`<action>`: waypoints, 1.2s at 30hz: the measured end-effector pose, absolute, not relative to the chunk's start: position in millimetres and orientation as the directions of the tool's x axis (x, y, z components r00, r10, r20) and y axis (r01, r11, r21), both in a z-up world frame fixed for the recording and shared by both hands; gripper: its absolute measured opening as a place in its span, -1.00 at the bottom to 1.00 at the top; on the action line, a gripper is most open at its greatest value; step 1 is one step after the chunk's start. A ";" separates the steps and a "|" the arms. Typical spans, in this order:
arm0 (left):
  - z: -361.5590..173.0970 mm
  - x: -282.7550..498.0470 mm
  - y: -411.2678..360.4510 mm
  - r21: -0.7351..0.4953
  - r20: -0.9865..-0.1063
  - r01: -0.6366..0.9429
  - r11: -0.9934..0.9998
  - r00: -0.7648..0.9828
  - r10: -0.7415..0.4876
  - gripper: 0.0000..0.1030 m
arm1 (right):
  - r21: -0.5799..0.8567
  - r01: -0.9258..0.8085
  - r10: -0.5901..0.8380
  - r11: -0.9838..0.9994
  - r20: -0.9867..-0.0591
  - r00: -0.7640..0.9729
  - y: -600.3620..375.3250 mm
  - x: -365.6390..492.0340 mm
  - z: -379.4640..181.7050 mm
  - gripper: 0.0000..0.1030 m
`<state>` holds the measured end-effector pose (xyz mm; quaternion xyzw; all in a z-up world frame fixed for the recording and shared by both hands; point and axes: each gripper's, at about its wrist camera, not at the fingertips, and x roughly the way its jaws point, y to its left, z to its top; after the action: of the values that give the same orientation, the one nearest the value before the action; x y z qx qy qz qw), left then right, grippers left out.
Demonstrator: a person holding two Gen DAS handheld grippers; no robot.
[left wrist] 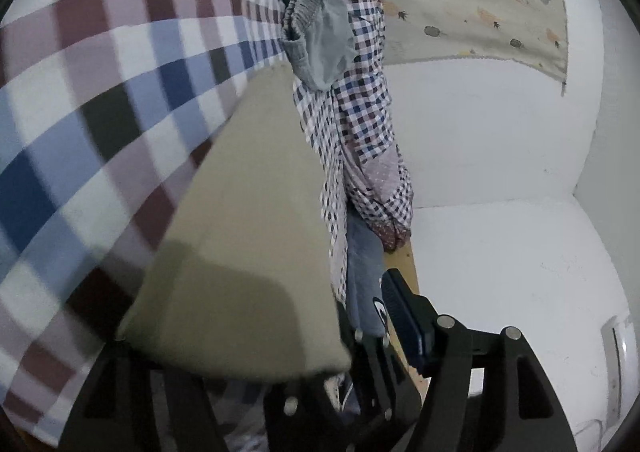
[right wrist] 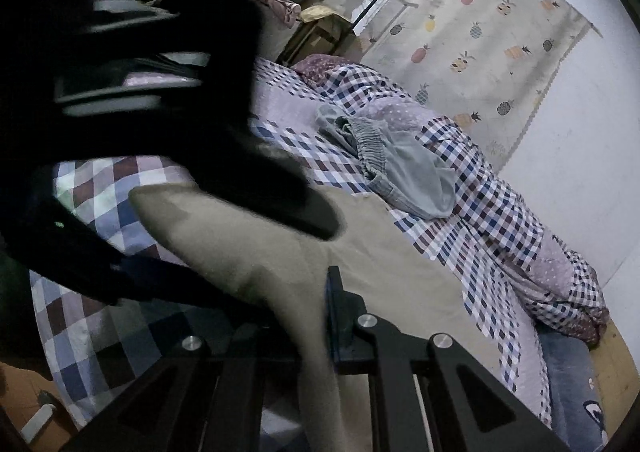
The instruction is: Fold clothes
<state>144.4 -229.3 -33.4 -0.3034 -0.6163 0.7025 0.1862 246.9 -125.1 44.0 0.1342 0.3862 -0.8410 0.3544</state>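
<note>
Left wrist view, L to R: checked bedsheet [left wrist: 100,100] fills the left; beige cloth [left wrist: 248,252] lies center w/ its near corner over the left claw [left wrist: 362,326], which looks pinched on it, though one finger is hidden. Grey shorts [left wrist: 320,40] sit crumpled upper center; wall [left wrist: 500,172] on the right. Right wrist view: dark blurred shape upper left, prob. the other tool; right claw [right wrist: 316,328] clamps a raised beige fold, bottom center. Judgement: keep both grips level, edge taut, lay corners matched, avoid dragging the sheet.
</note>
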 end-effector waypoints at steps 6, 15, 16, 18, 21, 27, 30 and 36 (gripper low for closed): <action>-36.1 126.7 -233.0 -0.982 -0.184 0.120 -0.145 -0.768 0.614 0.37 | -0.556 0.700 -0.496 -0.448 -0.497 -0.712 -124.7 248.7 43.3 -0.84; -30.6 125.0 -241.9 -0.969 -0.237 0.141 -0.201 -0.757 0.609 -0.76 | -0.589 0.683 -0.491 -0.433 -0.482 -0.726 -124.4 254.0 38.1 -0.84; -28.8 125.2 -242.5 -0.969 -0.236 0.139 -0.203 -0.756 0.611 -0.79 | -0.596 0.678 -0.489 -0.430 -0.478 -0.730 -124.3 254.8 37.0 -0.83; -25.4 125.6 -243.8 -0.969 -0.235 0.133 -0.206 -0.753 0.615 -0.81 | -0.611 0.668 -0.485 -0.425 -0.470 -0.738 -124.2 256.5 35.0 -0.80; -20.1 126.1 -245.7 -0.969 -0.232 0.125 -0.212 -0.748 0.622 -0.83 | -0.644 0.640 -0.470 -0.420 -0.449 -0.760 -121.7 257.7 31.1 -0.62; -6.8 122.4 -245.7 -0.975 -0.199 0.085 -0.204 -0.739 0.644 -0.84 | -0.687 0.563 -0.372 -0.460 -0.426 -0.825 -88.4 241.8 24.2 -0.25; -2.1 119.5 -245.5 -0.981 -0.171 0.070 -0.178 -0.737 0.653 -0.84 | -0.702 0.519 -0.296 -0.487 -0.426 -0.855 -61.1 226.2 21.2 -0.25; 2.9 118.1 -247.7 -0.987 -0.145 0.062 -0.149 -0.741 0.655 -0.85 | -0.734 0.425 -0.138 -0.529 -0.420 -0.897 -6.6 194.9 15.3 -0.25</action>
<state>118.1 -247.7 2.9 -0.2905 -0.6170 0.7000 0.2119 194.9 -6.6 15.3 0.1571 0.4567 -0.8602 0.1639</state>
